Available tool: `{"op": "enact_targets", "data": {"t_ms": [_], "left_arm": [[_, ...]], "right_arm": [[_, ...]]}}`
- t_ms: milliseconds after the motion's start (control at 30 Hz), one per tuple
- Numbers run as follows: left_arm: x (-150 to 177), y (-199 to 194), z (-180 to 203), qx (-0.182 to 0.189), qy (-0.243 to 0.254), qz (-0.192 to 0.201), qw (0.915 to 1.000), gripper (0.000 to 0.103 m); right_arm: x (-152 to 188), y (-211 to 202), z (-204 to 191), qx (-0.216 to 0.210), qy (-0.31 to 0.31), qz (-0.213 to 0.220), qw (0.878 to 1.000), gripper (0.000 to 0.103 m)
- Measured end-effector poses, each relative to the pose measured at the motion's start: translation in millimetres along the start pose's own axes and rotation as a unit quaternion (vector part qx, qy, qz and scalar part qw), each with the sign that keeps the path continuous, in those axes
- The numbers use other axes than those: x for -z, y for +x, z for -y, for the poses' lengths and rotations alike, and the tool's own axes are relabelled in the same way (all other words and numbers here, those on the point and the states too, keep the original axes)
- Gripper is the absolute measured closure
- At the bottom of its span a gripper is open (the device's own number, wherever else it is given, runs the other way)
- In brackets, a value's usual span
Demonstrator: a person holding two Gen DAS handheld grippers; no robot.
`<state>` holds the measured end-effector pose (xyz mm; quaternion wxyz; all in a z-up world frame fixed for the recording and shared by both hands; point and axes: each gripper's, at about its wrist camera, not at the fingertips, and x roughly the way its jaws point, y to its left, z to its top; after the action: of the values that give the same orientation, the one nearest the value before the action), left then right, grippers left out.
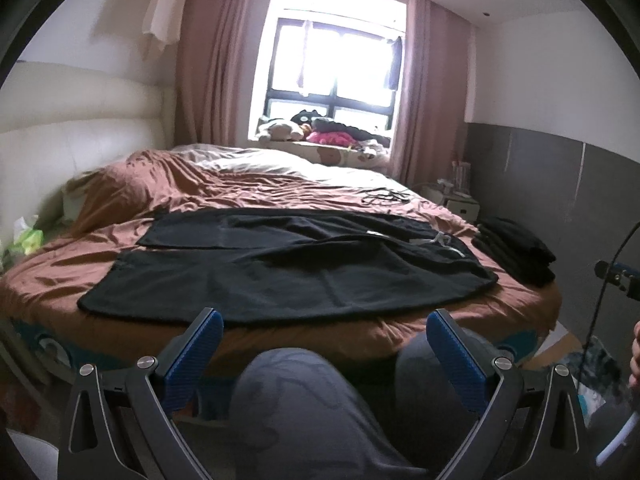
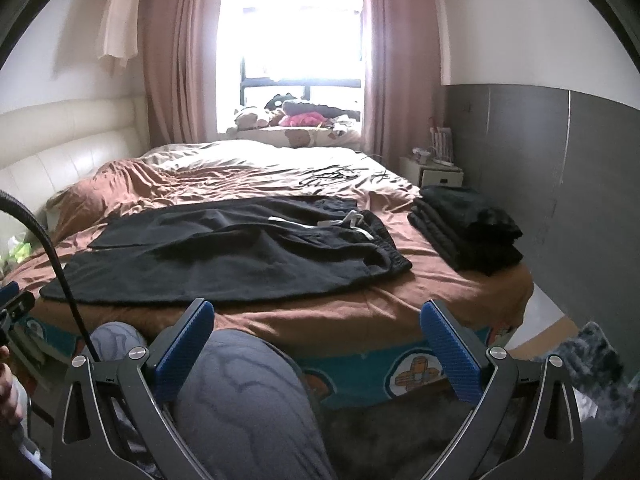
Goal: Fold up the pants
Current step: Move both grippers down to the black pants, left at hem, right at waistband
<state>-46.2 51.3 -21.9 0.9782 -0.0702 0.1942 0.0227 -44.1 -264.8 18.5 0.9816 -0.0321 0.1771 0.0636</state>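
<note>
Black pants (image 1: 280,268) lie spread flat, unfolded, across bed (image 1: 400,332), folded stack (image 2: 468,228) beside waistband; left hand-held gripper (image 1: 324,332) and right hand-held gripper (image 2: 318,326) both gaping, empty, short of bed — folding apparently not begun.

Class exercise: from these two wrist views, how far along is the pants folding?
Done: a stack of folded dark clothes sits at the bed's right corner. In hand: nothing; left gripper and right gripper are open, short of the bed. Left: the black pants lie spread flat, unfolded.
</note>
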Motion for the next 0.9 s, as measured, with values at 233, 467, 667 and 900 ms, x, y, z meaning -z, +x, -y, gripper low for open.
{"op": "enact_targets", "data": {"t_ms": [233, 467, 667, 900], "left_arm": [[2.8, 8.5, -23.0, -0.043, -0.007, 0.001, 0.999, 0.0], [-6.4, 44.5, -67.6, -0.076, -0.04, -0.034, 0.9957, 0.0], [-20.1, 67.8, -97.6, -0.115, -0.054, -0.06, 0.99, 0.0], [-27.6, 90.6, -118.9, -0.151, -0.064, -0.086, 0.9828, 0.0]], "right_arm": [[-10.6, 19.1, 29.0, -0.033, 0.034, -0.03, 0.998, 0.0], [-28.5, 62.0, 53.5, -0.027, 0.048, -0.048, 0.997, 0.0], [-43.2, 98.4, 62.9, -0.04, 0.065, -0.06, 0.995, 0.0], [-55.2, 135.9, 82.4, -0.042, 0.085, -0.088, 0.992, 0.0]]}}
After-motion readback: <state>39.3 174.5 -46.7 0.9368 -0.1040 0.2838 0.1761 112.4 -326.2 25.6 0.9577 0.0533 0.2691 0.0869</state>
